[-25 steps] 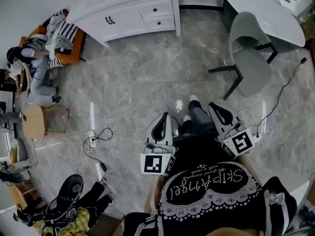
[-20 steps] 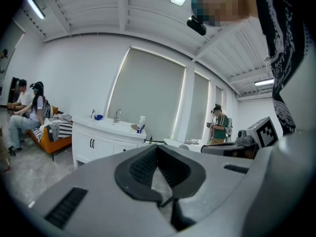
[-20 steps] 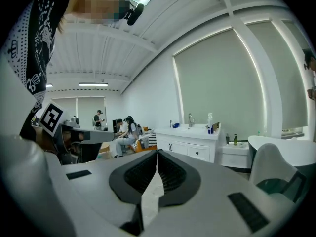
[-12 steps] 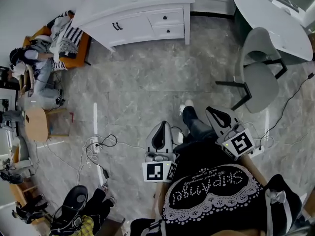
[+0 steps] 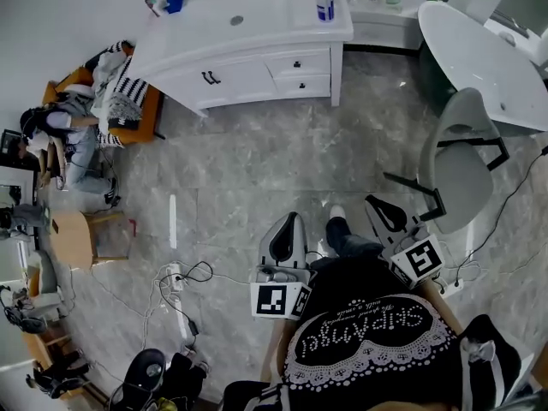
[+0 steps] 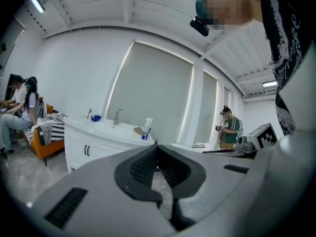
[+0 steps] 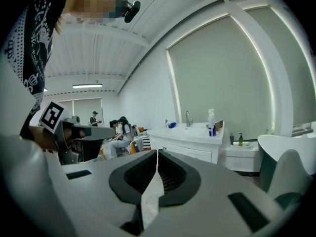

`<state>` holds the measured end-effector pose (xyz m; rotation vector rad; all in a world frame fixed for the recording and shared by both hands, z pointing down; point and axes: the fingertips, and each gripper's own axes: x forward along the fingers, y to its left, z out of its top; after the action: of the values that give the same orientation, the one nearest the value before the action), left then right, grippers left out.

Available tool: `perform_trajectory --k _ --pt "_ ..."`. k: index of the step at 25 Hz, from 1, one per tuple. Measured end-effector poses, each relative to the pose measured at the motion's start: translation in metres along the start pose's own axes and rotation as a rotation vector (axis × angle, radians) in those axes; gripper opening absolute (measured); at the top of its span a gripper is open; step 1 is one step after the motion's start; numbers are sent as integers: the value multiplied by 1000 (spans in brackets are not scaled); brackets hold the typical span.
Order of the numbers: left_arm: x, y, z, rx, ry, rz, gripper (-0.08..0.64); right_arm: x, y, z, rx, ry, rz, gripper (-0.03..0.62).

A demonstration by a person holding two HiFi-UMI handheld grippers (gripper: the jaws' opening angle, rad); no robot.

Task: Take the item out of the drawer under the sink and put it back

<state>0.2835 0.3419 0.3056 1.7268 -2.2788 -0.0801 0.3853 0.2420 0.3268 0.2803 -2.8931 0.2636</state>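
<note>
The white vanity (image 5: 257, 58) with its sink (image 5: 237, 20) stands across the marble floor, well ahead of me. Two small drawers (image 5: 301, 62) sit at its right under the top, both closed, beside cabinet doors (image 5: 211, 78). No item from the drawer is in sight. My left gripper (image 5: 294, 217) and right gripper (image 5: 373, 203) are held out low in front of my body, both shut and empty. The left gripper view has the vanity (image 6: 96, 138) beyond its closed tips (image 6: 157, 145). The right gripper view shows the vanity (image 7: 187, 142) past its closed tips (image 7: 157, 152).
A grey chair (image 5: 462, 161) and a white rounded table (image 5: 484, 54) stand at the right. People sit by an orange sofa (image 5: 128, 101) at the left. Cables and a power strip (image 5: 175, 274) lie on the floor. A spray bottle (image 5: 324, 2) stands on the vanity top.
I have walked toward the vanity: it has slid down the head view and grown larger. Both grippers were carried forward with me, still shut.
</note>
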Motion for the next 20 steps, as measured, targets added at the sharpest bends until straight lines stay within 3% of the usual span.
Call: perform_trajectory --k 6,9,14,20 --pt "22 24 9 -2 -6 25 3 26 -16 5 10 -12 15 20" --pt "25 40 16 -3 -25 55 3 33 -17 9 -33 -13 19 21" --pt "26 55 26 21 -44 67 3 21 -34 14 -26 -33 -61 21" --pt "42 51 32 28 -53 5 3 12 -54 9 25 -61 -141 21"
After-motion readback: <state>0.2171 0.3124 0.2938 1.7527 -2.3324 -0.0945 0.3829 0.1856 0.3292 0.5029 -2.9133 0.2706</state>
